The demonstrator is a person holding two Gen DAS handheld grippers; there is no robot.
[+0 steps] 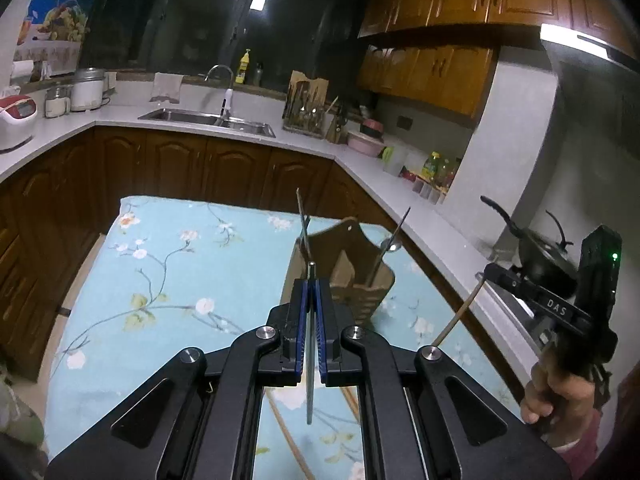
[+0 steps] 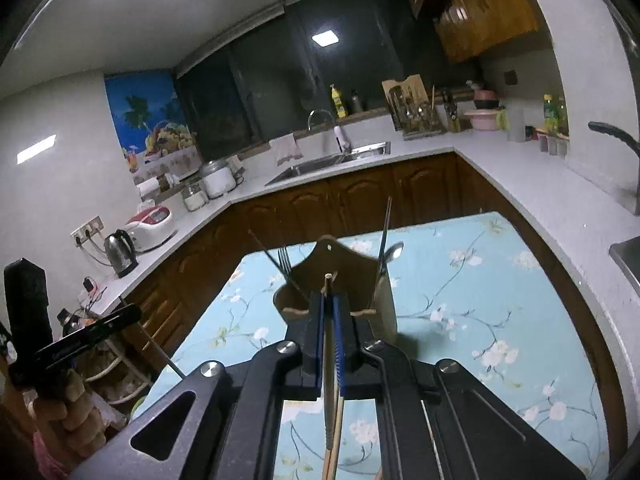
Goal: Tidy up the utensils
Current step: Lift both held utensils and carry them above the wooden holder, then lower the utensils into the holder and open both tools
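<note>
In the left wrist view my left gripper is shut on a thin metal chopstick, which runs back between the blue pads. Just beyond it a brown utensil holder stands on the floral cloth. It holds a fork, a spoon and a metal stick. My right gripper is shut on a wooden chopstick, level with the holder. From the left wrist that chopstick shows slanting at the right.
The table carries a light blue floral cloth, with loose wooden chopsticks under the left gripper. An L-shaped counter wraps behind and to the right, with a sink, a rice cooker and a black pan.
</note>
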